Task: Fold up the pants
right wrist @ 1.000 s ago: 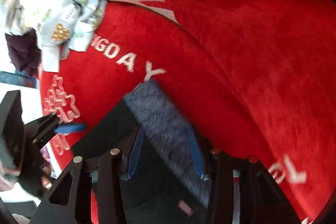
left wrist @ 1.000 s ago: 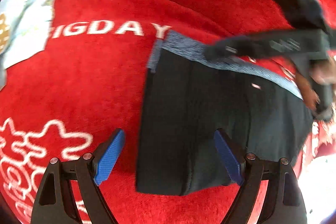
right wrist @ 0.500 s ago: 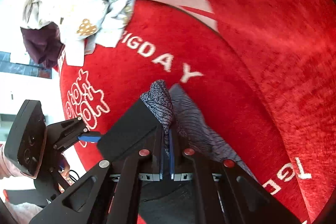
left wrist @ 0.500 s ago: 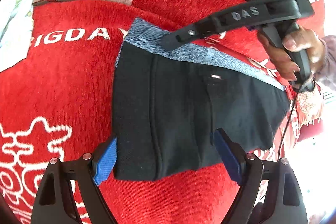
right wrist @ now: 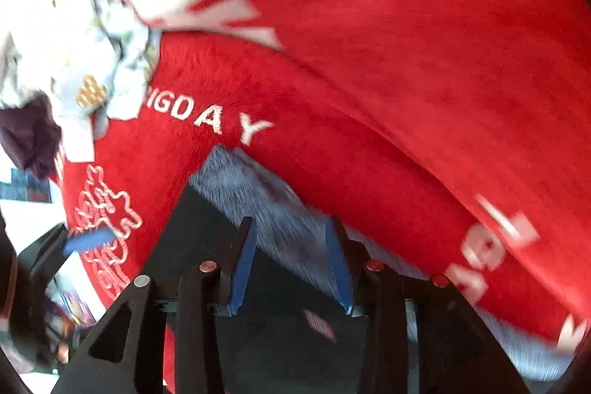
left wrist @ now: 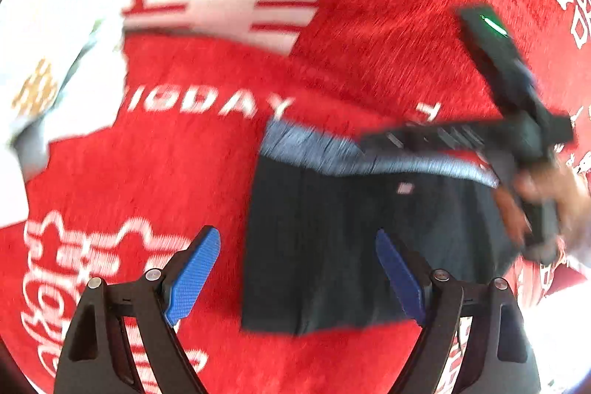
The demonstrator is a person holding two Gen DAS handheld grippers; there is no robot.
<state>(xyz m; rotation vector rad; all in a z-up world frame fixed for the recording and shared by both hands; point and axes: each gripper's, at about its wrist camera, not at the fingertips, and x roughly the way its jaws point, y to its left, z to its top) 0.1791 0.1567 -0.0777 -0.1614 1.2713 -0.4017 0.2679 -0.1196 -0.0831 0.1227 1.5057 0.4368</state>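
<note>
The folded black pants with a grey marled waistband (left wrist: 347, 239) lie flat on the red plush blanket with white lettering (left wrist: 177, 165), at its centre. Half a second ago the right gripper (right wrist: 291, 264) pinched the waistband; now its jaws are opening above it, nothing pressed. That release suggests the fold is set. The left gripper (left wrist: 299, 279) hovers wide open at 6 o'clock. Crumpled pale clothes (right wrist: 74, 36) sit at 10 o'clock.
</note>
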